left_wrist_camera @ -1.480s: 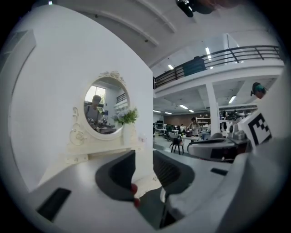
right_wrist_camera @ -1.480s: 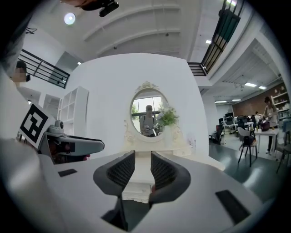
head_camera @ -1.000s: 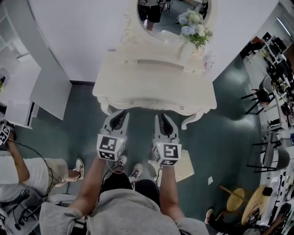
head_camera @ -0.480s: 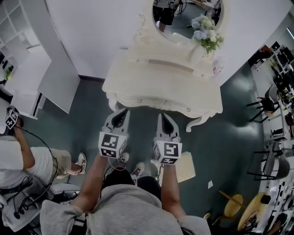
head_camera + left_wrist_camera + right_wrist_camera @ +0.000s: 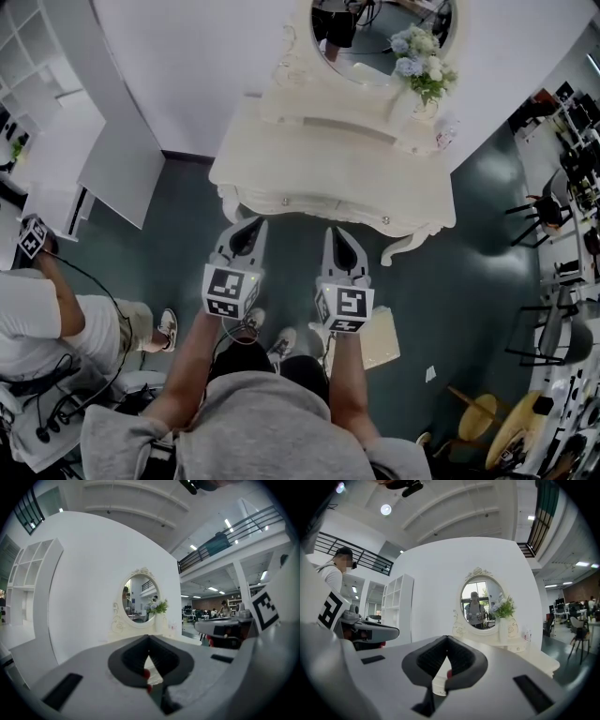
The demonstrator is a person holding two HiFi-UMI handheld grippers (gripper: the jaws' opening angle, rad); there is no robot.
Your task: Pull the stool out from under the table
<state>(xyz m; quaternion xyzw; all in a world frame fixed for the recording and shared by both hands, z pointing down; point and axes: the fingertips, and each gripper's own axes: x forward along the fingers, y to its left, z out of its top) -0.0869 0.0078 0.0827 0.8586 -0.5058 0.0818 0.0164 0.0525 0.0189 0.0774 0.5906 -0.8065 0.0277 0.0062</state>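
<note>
- Head view: left gripper (image 5: 247, 230), right gripper (image 5: 337, 236) closed, empty, 6 o'clock of cream carved dressing table (image 5: 319, 178).
- Cream square stool (image 5: 382, 342), apparently, 5 o'clock of right gripper.
- Advise: open jaws, clamp seat rim.

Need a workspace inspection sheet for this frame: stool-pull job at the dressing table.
Surface: cream dressing table on a teal floor; front of the top is bare.
Job's things: no stool seen under the table from above; a cream square piece on the floor by the right forearm may be it, cannot tell.
Clutter: oval mirror and vase of flowers at the table's back.
Grippers: left claw and right claw both shut, empty, side by side in front of the table.
Cables: black cable by the seated person at left.
Surroundings: white shelf unit left; chairs right.
</note>
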